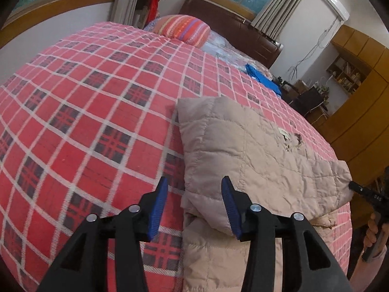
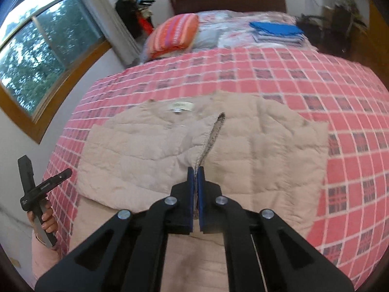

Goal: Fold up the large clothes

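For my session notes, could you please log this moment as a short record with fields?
garment: beige quilted jacket, partly folded, lying on the bed
surface: red plaid blanket
left gripper: open, at the jacket's left edge, holding nothing
right gripper: shut on the jacket's front edge
far end of bed: striped pillow, blue folded stack

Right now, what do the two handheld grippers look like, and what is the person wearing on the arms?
Each gripper, left and right, has matte black angular linkage arms with round silver pivot bolts and two flat blue ribbed pads. Each black handle carries small white lettering, unreadable. A light pink sleeve shows at the wrist. No cables are visible.
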The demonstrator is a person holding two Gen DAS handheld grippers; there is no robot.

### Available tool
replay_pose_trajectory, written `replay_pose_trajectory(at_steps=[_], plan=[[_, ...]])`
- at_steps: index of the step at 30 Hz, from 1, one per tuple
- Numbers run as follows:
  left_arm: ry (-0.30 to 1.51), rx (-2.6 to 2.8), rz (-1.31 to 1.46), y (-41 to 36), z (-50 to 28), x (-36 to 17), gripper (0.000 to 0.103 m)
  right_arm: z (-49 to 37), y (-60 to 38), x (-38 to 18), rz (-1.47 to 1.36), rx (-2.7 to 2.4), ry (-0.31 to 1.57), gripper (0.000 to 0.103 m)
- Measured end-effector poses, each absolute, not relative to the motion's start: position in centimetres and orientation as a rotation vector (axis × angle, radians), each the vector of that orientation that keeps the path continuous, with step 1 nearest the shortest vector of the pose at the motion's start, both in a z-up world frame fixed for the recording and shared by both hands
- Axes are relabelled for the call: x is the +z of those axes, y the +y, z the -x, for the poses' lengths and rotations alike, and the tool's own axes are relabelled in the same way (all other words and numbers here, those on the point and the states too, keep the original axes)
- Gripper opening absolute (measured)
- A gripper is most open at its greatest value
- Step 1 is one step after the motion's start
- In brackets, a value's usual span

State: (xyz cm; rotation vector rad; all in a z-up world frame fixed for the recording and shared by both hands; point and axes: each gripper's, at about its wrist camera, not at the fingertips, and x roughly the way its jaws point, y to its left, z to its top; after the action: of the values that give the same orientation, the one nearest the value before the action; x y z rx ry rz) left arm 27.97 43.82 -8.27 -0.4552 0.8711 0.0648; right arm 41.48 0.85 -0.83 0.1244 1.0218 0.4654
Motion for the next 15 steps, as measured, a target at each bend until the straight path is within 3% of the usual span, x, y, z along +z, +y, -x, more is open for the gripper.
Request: replay_pose_trajectory(at_steps=[10, 15], plan=[[0.961, 0.066, 0.42, 41.9, -31.0, -11.2, 0.044, -42.7, -1.3, -7.3, -0.115, 0.363, 1.147, 0.003], [0.968, 0.044, 0.457, 42.4, -31.2, -11.7, 0.049, -42.5, -2.1, -8.1, -0.156, 0.389, 1.152, 0.016]])
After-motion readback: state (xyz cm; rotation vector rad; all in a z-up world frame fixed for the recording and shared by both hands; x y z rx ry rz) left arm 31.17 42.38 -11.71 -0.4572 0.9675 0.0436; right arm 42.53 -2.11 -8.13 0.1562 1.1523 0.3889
